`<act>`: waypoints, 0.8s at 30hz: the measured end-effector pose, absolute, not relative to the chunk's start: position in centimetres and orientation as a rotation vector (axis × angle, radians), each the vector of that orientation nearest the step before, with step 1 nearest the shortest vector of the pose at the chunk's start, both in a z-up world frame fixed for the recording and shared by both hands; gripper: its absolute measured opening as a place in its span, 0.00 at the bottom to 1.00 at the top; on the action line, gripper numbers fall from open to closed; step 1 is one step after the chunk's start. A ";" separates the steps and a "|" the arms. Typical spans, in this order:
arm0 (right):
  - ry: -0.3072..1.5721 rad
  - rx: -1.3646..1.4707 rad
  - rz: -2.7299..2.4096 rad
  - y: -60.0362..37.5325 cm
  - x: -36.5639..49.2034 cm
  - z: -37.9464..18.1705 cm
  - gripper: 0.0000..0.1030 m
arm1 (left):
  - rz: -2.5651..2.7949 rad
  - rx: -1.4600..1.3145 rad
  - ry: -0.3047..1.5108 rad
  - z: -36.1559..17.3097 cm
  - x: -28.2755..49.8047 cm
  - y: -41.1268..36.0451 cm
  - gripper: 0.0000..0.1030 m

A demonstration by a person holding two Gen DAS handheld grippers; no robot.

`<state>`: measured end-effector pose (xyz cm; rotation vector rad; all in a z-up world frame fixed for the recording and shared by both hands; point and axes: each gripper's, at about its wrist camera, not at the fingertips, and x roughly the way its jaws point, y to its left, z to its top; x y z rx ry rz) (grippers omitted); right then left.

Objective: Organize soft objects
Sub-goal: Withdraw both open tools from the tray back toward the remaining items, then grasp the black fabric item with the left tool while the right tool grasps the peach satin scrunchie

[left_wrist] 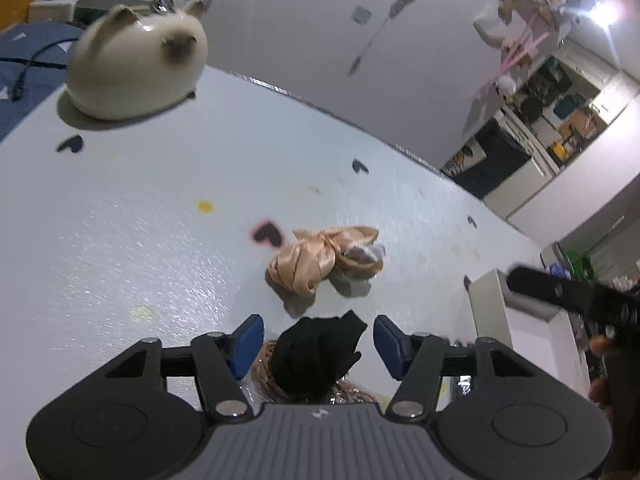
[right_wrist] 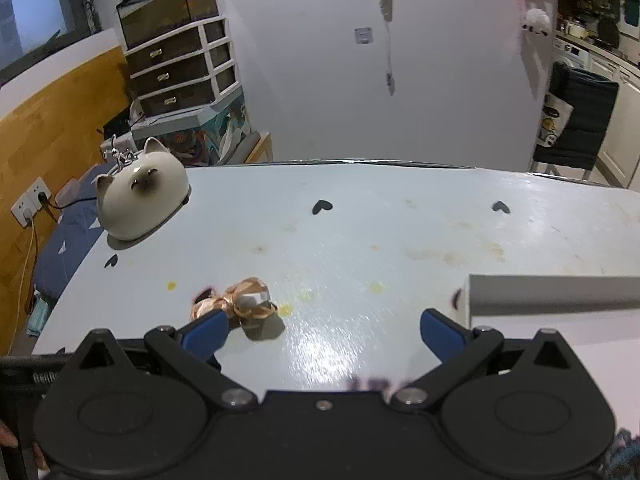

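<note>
A peach satin scrunchie (left_wrist: 316,262) lies on the pale blue table (left_wrist: 140,220), tied in a bow with a white bit beside it. It also shows in the right wrist view (right_wrist: 240,300). A black soft cloth (left_wrist: 316,354) sits on a brown beaded item between the open fingers of my left gripper (left_wrist: 318,346), which do not touch it. My right gripper (right_wrist: 322,330) is open and empty above the table, right of the scrunchie. A white box (right_wrist: 552,292) stands at the right; it also shows in the left wrist view (left_wrist: 492,308).
A cream cat-shaped ceramic pot (left_wrist: 136,68) stands at the table's far left corner; it also shows in the right wrist view (right_wrist: 142,194). Black heart stickers (right_wrist: 322,207) and yellow spots mark the tabletop. A drawer unit (right_wrist: 180,64) and a black chair (right_wrist: 576,120) stand beyond the table.
</note>
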<state>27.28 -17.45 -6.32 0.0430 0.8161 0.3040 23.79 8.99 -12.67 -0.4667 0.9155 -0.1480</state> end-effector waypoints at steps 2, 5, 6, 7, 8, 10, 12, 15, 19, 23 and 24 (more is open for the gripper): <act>0.823 0.031 0.314 -16.9 28.1 -6.6 1.00 | -0.163 -0.464 0.935 -13.2 24.2 8.7 0.55; 0.834 0.011 0.329 -16.1 29.3 -7.1 1.00 | -0.179 -0.454 0.955 -13.9 24.7 8.3 0.53; 0.837 0.006 0.334 -15.8 29.6 -7.2 1.00 | -0.186 -0.445 0.960 -14.1 24.9 8.1 0.53; 0.841 0.001 0.339 -15.6 30.0 -7.4 1.00 | -0.191 -0.434 0.965 -14.2 25.0 7.8 0.53; 0.846 -0.003 0.344 -15.4 30.3 -7.6 1.00 | -0.195 -0.419 0.971 -14.3 25.2 7.5 0.53; 0.854 -0.011 0.352 -14.9 30.9 -7.9 1.00 | -0.196 -0.390 0.984 -14.6 25.4 7.1 0.49; 0.863 -0.015 0.362 -14.4 31.5 -8.3 1.00 | -0.196 -0.381 0.992 -14.9 25.6 7.0 0.44; 0.879 -0.021 0.384 -13.5 32.3 -8.8 1.00 | -0.192 -0.380 0.997 -15.2 25.6 7.1 0.38; 0.900 -0.037 0.428 -12.1 33.0 -9.6 1.00 | -0.192 -0.378 0.993 -15.3 25.4 7.2 0.27; 0.915 -0.063 0.471 -10.6 33.7 -10.4 1.00 | -0.179 -0.374 0.985 -14.9 25.0 7.6 0.22; 0.920 -0.073 0.484 -10.2 33.9 -10.7 1.00 | -0.174 -0.372 0.983 -14.8 24.8 7.8 0.22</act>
